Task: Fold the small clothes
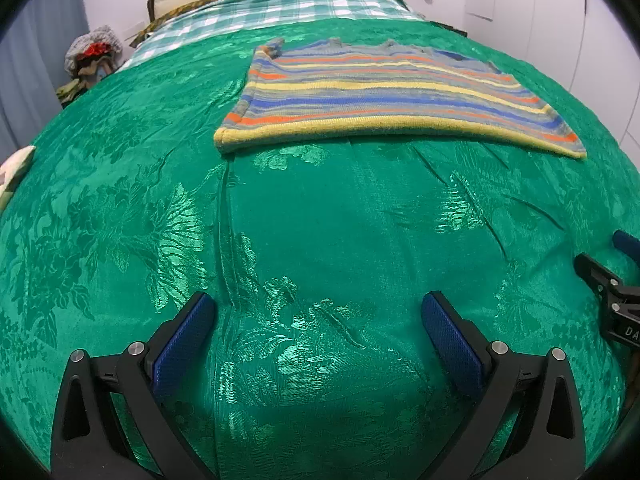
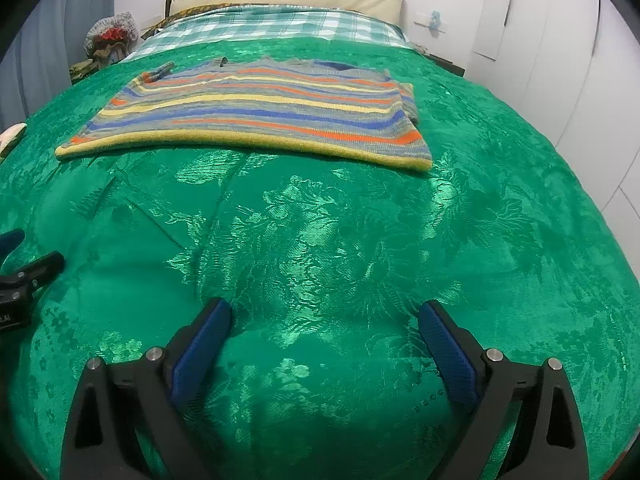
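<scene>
**On the green bedspread: sweater laid flat, both grippers empty**

Toward the far half of the green bedspread (image 1: 304,216), a striped sweater (image 1: 372,96) is spread flat, its yellow hem facing the near edge. The left gripper (image 1: 316,312) and right gripper (image 2: 324,320) are held spread wide above the near edge, well apart from it.

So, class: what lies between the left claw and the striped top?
Only bare green bedspread. In the left wrist view, nothing sits between the open left claw and the striped top.
</scene>
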`<action>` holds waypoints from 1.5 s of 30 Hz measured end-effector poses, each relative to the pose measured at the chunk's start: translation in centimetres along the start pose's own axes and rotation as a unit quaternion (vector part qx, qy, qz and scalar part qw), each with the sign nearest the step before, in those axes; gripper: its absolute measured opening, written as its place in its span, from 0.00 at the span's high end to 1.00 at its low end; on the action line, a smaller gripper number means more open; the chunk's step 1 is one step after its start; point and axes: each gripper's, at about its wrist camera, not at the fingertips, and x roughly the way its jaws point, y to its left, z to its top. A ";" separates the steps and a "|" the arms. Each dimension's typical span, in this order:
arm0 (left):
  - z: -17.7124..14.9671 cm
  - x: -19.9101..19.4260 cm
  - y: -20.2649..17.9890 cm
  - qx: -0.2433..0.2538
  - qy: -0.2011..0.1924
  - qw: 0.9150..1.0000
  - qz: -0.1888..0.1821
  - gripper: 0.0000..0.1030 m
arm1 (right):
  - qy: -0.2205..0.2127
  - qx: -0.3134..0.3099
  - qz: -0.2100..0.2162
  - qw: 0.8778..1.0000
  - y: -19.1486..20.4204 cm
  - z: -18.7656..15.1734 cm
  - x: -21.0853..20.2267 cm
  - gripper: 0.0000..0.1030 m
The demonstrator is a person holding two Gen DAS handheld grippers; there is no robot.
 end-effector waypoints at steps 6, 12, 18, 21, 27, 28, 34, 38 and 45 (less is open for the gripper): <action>0.1 0.1 0.2 0.006 0.004 1.000 0.001 0.01 | 0.002 0.000 -0.002 1.000 0.1 0.0 0.0 0.08; 0.1 0.3 0.2 0.012 0.007 1.000 0.003 0.01 | 0.004 0.000 -0.003 1.000 0.1 0.0 0.1 0.07; 0.2 0.4 0.4 0.016 0.013 1.000 0.002 0.01 | 0.006 -0.001 -0.006 1.000 0.1 0.1 0.1 0.07; 0.2 0.4 0.3 0.019 0.015 1.000 0.004 0.01 | 0.006 -0.001 -0.006 1.000 0.1 0.0 0.2 0.07; 0.3 0.6 0.3 0.023 0.019 1.000 0.005 0.01 | 0.008 -0.001 -0.007 1.000 0.1 0.0 0.2 0.06; 0.3 0.6 0.3 0.024 0.019 1.000 0.005 0.01 | 0.008 -0.001 -0.007 1.000 0.1 0.0 0.2 0.06; 0.2 0.6 0.2 0.029 0.023 0.999 0.008 0.01 | 0.010 -0.001 -0.009 1.000 0.0 0.0 0.3 0.05; 0.2 0.6 0.1 0.032 0.026 0.999 0.010 0.01 | 0.010 0.000 -0.009 1.000 -0.1 0.0 0.3 0.05; 0.3 0.7 -0.1 0.037 0.029 0.999 0.014 0.01 | 0.013 0.002 -0.006 1.000 -0.3 0.0 0.4 0.05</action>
